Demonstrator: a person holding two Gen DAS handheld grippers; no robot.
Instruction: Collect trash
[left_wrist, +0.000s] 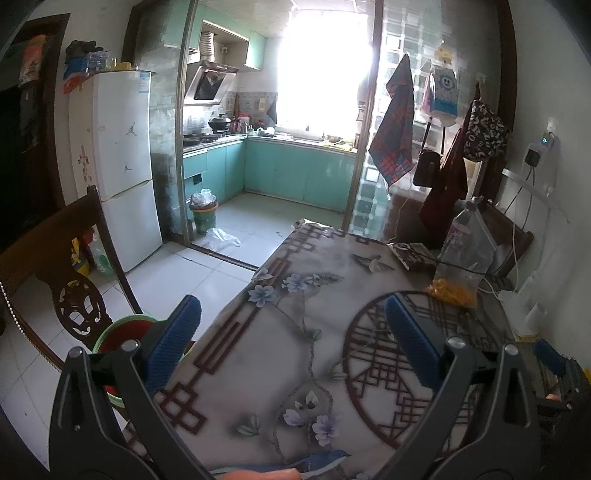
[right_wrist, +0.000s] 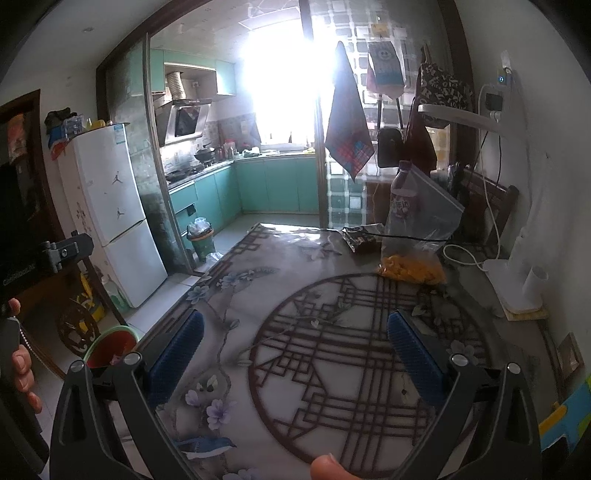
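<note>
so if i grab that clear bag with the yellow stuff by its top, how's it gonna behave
The clear bag looks like thin film, so probably floppy and slippery between the pads. Its yellow contents sit pooled at the bottom, so it would likely sag and swing. It stands against the plastic bottle, which may tip.

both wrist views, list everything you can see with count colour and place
table: 1, grey floral cloth with dark lattice circle, under both grippers
plastic bottle: 1, clear with purple label, far right of table
clear bag: 1, yellow pieces inside, in front of the bottle
dark wrapper: 1, black, far end of table
lamp base: 1, white, right table edge
small bin: 1, green rim, red inside, floor left of table
kitchen bin: 1, green, full, by the kitchen doorway
fridge: 1, white, left wall
chair: 1, dark wood, left of table
left gripper: blue jaws open, empty
right gripper: blue jaws open, empty
</note>
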